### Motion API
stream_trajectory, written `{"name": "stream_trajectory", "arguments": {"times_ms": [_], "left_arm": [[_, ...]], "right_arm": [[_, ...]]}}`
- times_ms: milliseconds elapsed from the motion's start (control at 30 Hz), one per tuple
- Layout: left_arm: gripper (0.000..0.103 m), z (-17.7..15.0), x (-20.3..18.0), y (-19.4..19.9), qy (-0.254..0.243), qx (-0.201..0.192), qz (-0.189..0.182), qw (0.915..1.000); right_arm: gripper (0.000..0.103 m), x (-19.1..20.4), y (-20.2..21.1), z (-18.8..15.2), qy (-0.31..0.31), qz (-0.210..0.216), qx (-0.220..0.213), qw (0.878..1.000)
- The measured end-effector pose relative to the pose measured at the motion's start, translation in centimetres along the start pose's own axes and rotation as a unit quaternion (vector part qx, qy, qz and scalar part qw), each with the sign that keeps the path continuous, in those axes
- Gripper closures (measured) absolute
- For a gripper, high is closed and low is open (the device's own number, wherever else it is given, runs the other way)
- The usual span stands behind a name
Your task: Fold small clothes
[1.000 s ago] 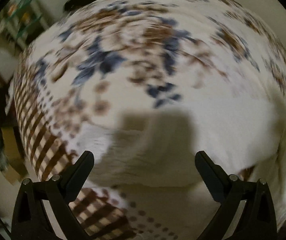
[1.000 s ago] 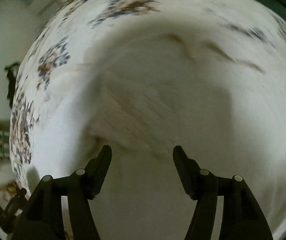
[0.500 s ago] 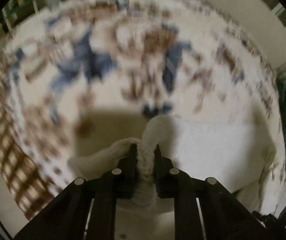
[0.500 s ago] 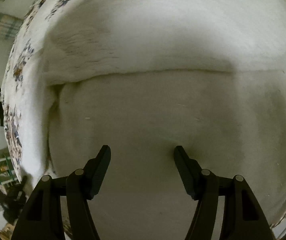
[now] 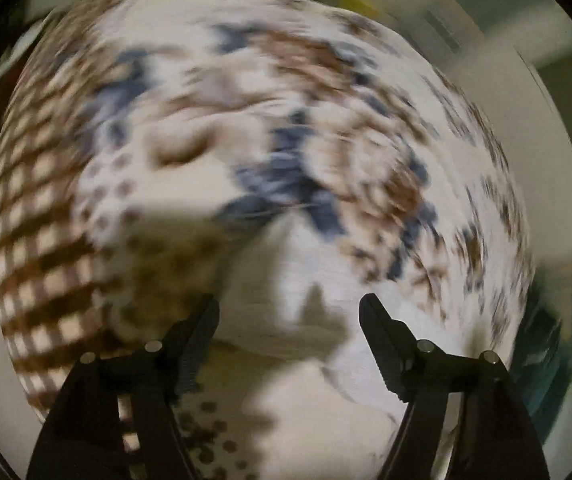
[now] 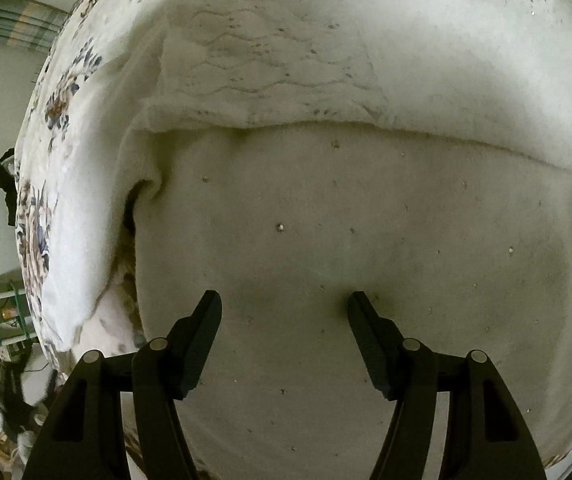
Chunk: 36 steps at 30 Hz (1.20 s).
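One cream fleece garment (image 6: 326, 240) is spread flat on a floral brown-and-blue patterned bedspread (image 5: 306, 140), one edge doubled over, probably mid-fold. Both the right tongs (image 6: 283, 302) and left tongs (image 5: 288, 304) are held released, gripping nothing, just above the cloth.

Between the right gripper's (image 6: 283, 300) spread fingers lies only flat white garment (image 6: 326, 240), nothing standing in the way. Ahead of them a folded edge (image 6: 326, 124) forms a low ridge; to their left the cloth bunches into a raised fold (image 6: 141, 188). Between the left gripper's (image 5: 288, 308) parted fingers, blurred white cloth (image 5: 286, 276) lies on the patterned bedspread (image 5: 286, 100).
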State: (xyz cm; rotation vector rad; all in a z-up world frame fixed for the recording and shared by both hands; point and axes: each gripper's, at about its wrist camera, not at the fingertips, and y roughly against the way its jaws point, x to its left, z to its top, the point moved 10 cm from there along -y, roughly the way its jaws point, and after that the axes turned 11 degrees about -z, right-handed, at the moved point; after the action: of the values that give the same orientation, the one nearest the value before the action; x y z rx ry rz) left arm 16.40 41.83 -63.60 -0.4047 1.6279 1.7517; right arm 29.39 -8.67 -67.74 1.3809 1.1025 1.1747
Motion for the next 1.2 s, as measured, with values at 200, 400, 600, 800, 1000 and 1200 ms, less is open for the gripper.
{"name": "stream_trajectory", "arguments": {"times_ms": [200, 400, 600, 800, 1000, 1200], "left_arm": [[0.034, 0.1, 1.5, -4.1, 0.030, 0.013, -0.021, 0.9993], [0.097, 3.8, -1.8, -2.9, -0.071, -0.049, -0.002, 0.9962], [0.096, 7.9, -0.6, -2.4, -0.055, -0.061, -0.021, 0.9964], [0.080, 6.0, 1.4, -1.7, -0.013, -0.024, 0.010, 0.9996], [0.047, 0.7, 2.4, -0.3, 0.110, -0.027, -0.071, 0.9910], [0.049, 1.0, -0.9, -6.2, 0.066, -0.028, -0.033, 0.9969]], "right_arm": [[0.036, 0.9, -0.5, 0.3, -0.002, -0.002, 0.006, 1.000], [0.036, 0.2, 0.3, 1.0, 0.010, -0.064, -0.024, 0.998], [0.027, -3.4, 1.1, 2.4, 0.002, -0.232, -0.076, 0.970], [0.022, -5.5, 0.6, 3.2, -0.037, -0.241, -0.064, 0.968], [0.021, -6.3, 0.5, 3.6, -0.057, -0.201, -0.062, 0.976], [0.021, -8.2, 0.9, 3.9, -0.078, -0.185, -0.061, 0.978]]}}
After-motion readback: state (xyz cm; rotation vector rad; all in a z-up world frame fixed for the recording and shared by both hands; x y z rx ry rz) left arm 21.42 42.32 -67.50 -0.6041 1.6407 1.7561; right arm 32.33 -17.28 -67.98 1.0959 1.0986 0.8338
